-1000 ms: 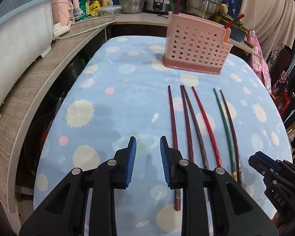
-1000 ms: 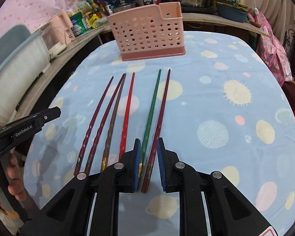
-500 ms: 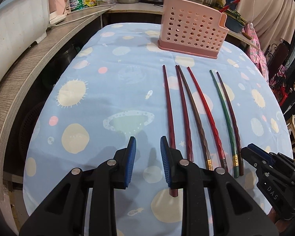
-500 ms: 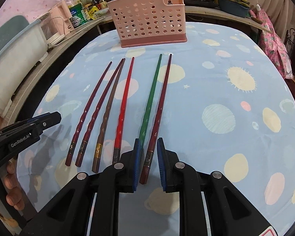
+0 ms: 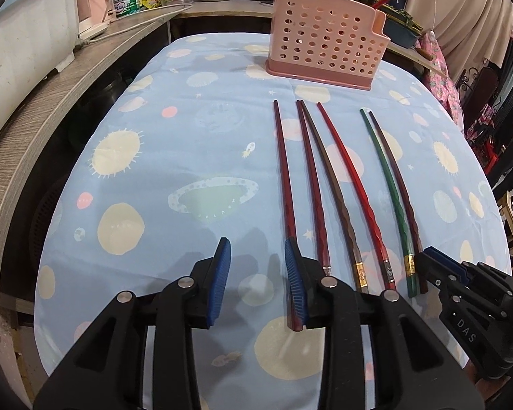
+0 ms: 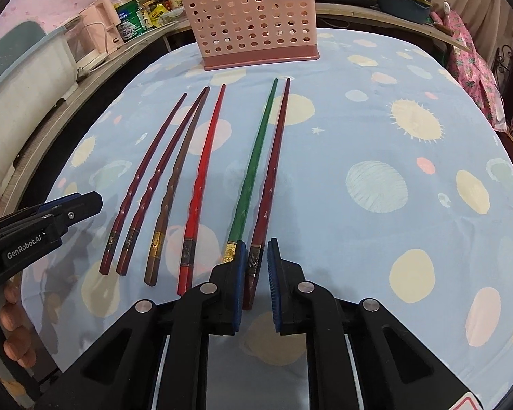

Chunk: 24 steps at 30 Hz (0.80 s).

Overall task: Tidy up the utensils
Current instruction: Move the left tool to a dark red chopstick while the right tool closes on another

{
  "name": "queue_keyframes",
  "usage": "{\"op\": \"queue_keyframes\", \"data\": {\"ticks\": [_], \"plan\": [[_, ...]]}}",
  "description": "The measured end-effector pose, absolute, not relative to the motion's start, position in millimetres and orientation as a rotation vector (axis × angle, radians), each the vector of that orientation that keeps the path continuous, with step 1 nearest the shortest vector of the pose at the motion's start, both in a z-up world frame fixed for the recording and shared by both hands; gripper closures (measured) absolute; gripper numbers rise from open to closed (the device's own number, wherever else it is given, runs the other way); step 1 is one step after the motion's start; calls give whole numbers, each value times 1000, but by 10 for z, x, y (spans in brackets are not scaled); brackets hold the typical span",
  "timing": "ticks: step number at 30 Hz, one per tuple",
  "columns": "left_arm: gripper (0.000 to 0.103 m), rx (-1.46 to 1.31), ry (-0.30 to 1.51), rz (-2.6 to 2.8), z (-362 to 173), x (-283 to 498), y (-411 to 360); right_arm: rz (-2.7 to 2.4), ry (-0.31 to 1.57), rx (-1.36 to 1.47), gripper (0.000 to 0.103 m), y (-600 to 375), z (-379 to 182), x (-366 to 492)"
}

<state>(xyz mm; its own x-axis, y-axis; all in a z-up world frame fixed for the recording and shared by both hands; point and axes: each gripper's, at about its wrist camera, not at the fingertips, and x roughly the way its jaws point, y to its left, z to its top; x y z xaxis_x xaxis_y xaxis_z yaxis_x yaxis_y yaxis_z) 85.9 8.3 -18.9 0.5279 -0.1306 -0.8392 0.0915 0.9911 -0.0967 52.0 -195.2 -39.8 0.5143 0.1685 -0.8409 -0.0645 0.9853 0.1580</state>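
Cluttered kitchen behind; the counter (image 5: 195,157) wears a blue cloth printed with suns and planets. 6 chopsticks (image 6: 201,177) lie side by side, tips toward the pink holder (image 6: 253,17) at the far edge, presumably lined up for easy pickup and dropping in. Left tongs (image 5: 258,283) gape wide, holding nothing; the right pad sits over the butt of the leftmost dark red chopstick (image 5: 284,177). Right tongs (image 6: 256,282) are narrowly parted around the butt of the rightmost maroon chopstick (image 6: 273,171), not yet pinching, the green chopstick (image 6: 256,157) just beside. Readable: "GenRobot.AI" on the left tool, "DAS" on the right.
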Motion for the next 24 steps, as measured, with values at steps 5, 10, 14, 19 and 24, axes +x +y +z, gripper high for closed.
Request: {"op": "queue_keyframes", "data": {"ticks": [5, 10, 14, 19, 24], "plan": [[71, -40, 1015, -146, -217, 816, 58, 142, 1021, 117, 94, -1975, -399, 506], [71, -28, 1033, -160, -279, 770, -10, 145, 1018, 121, 95, -1993, -404, 506], [71, -22, 1048, -167, -326, 759, -46, 145, 1022, 124, 95, -1993, -405, 509], [71, -35, 1070, -162, -382, 771, -29, 149, 1024, 141, 95, -2019, -409, 512], [71, -24, 1068, -159, -386, 753, -47, 150, 1025, 135, 95, -2014, -410, 518]]}}
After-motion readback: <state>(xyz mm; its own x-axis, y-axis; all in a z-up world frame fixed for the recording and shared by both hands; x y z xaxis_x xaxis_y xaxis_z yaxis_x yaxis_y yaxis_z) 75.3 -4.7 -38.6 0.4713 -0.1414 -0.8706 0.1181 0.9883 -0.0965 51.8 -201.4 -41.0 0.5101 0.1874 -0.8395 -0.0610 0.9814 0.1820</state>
